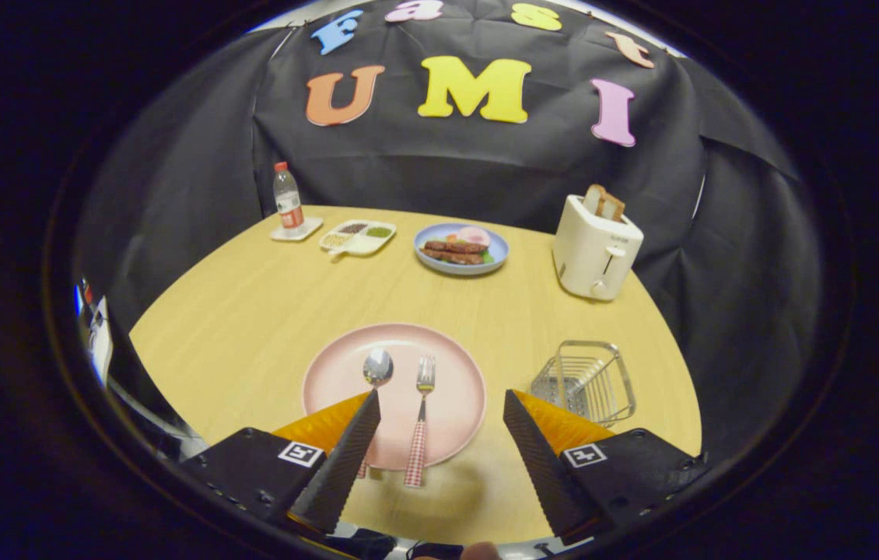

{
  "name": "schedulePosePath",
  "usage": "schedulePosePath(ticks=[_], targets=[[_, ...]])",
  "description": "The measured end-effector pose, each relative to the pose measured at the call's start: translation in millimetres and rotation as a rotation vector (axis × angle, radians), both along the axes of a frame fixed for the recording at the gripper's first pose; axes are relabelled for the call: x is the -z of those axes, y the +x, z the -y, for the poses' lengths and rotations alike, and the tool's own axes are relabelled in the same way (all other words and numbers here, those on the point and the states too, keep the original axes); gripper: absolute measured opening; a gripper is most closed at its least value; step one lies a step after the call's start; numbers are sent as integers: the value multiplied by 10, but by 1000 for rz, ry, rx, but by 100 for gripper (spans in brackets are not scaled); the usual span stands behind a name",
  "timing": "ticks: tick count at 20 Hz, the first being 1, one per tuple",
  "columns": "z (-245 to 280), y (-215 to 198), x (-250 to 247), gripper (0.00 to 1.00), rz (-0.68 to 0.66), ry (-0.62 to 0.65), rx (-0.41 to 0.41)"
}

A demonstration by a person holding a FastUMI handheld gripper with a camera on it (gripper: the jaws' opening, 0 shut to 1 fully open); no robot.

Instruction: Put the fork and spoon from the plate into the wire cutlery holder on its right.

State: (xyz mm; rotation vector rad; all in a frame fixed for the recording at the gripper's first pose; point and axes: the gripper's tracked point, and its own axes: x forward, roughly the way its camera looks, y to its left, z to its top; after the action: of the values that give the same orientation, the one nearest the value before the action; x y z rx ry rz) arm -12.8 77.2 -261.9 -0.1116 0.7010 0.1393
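- Fingers [439, 416] spread wide, holding nothing, hovering over near edge of round pink plate [346, 365].
- On plate: 1 metal spoon [377, 367] by left finger, 1 metal fork w/ red-checked handle [421, 416] between fingers, side by side, handles toward gripper.
- 1 empty wire cutlery holder [586, 381] on wooden tabletop [253, 311], just right of plate, beyond right finger.
- Step, prob.: approach for 1st pick; neither utensil moved yet.
- Next: drop lower, centre on fork handle, pinch it.
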Motion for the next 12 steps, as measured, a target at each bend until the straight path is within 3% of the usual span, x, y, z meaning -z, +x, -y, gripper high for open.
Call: schedulePosePath(ticks=[2,4,10,12], targets=[[-45,-15,202,95,-53,-17,-9],[-101,17,370,87,-104,-19,-9],[-103,45,689,43,-219,-7,25],[-118,29,726,23,-246,4,22]])
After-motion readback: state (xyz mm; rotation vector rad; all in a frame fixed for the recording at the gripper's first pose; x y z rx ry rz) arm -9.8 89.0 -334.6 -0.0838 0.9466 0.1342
